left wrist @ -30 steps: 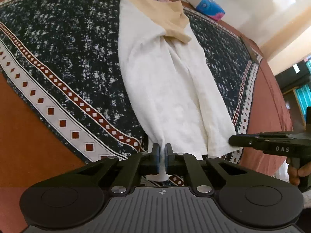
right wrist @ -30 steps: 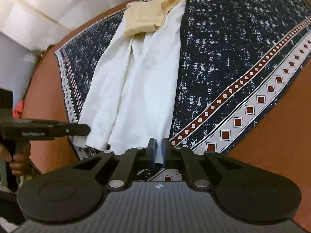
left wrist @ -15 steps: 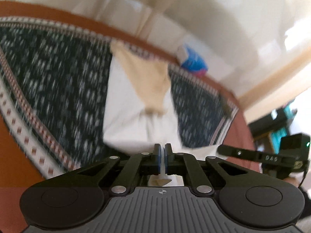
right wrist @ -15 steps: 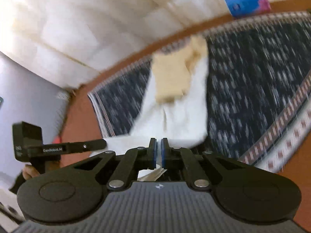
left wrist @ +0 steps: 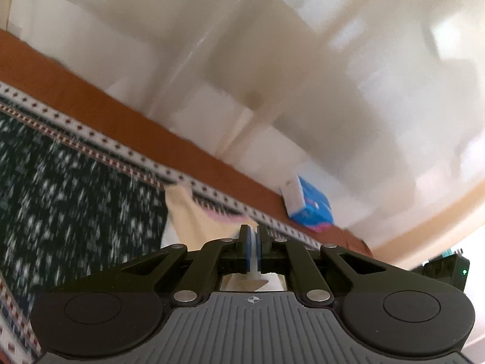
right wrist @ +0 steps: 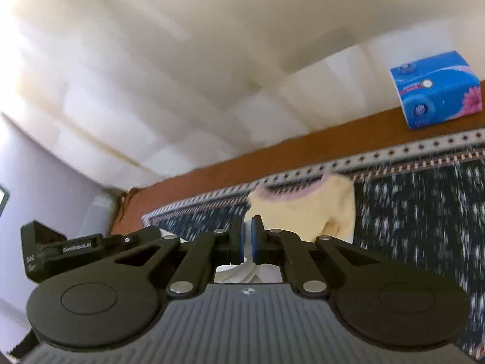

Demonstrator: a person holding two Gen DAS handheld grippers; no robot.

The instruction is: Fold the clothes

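Both views now tilted up toward the wall; earlier the whole white garment lay stretched down the patterned spread. Left gripper clamped on white cloth, lower center of frame, jaws together on it. Right gripper likewise pinched on the garment's white hem. Yellow top part of the garment now sits just beyond the fingertips, mid-frame, much closer than 1 second back. Patterned spread blurred. Blue tissue box upper right.
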